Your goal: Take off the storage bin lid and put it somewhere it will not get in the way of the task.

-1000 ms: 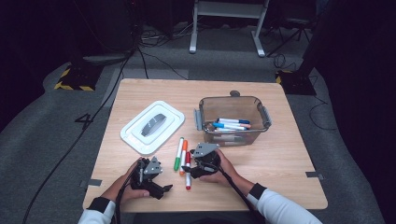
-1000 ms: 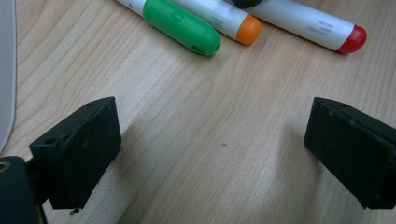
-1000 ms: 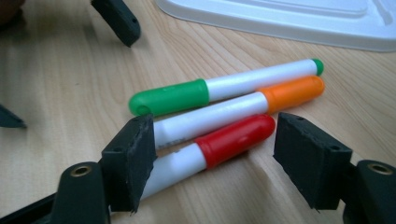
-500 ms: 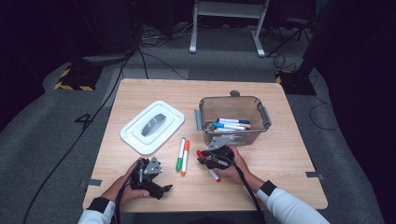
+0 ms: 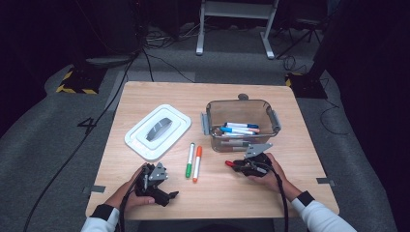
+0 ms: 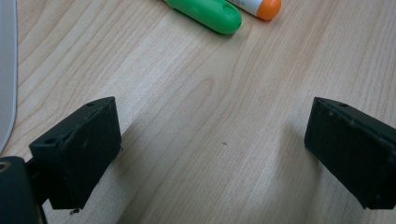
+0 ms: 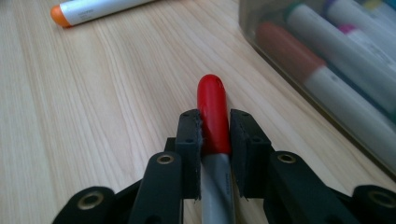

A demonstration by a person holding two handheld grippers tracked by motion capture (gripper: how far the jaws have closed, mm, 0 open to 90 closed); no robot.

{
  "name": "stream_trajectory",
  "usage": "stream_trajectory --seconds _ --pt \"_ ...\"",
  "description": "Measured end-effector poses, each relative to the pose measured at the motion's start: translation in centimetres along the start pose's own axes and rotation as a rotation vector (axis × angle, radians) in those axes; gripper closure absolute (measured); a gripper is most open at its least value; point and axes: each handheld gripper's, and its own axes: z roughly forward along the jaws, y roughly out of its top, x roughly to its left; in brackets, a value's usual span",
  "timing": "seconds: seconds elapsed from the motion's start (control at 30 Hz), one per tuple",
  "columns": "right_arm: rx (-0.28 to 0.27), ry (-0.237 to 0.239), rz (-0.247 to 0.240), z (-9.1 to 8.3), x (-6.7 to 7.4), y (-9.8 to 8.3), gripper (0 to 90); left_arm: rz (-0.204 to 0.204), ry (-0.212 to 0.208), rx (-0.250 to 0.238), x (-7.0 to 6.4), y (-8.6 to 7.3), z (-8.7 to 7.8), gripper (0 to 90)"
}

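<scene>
A red-capped marker [image 7: 212, 116] is clamped in the black right gripper [image 7: 215, 133]; beyond it, green-capped [image 5: 189, 160] and orange-capped [image 5: 197, 164] markers are seen on pale wood-grain worktop [image 5: 159, 99].

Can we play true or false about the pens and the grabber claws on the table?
1. The right gripper is clamped on a red-capped marker. True.
2. The left gripper is holding the green marker. False: its jaws stand wide open over bare table, and the green marker lies ahead of them.
3. The green marker and the orange marker lie side by side on the table. True.
4. The clear bin has no markers in it. False: several markers lie inside.
5. The white lid sits on top of the bin. False: it lies on the table to the bin's left.
</scene>
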Motion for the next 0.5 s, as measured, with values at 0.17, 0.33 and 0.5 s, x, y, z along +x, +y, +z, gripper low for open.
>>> stream_trajectory --seconds 0.17,0.33,0.5 --pt "-0.027 -0.007 -0.002 -1.7 -0.5 -0.8 74.7 0.000 0.000 0.000 0.0 0.0 0.0 4.2" --pt "-0.063 -0.025 0.004 -3.4 -0.8 -1.3 74.7 -0.002 -0.001 -0.001 0.0 0.0 0.0 4.1" --pt "-0.096 -0.043 0.024 -4.7 -1.4 -1.9 74.7 -0.001 0.000 0.000 0.0 0.0 0.0 4.0"
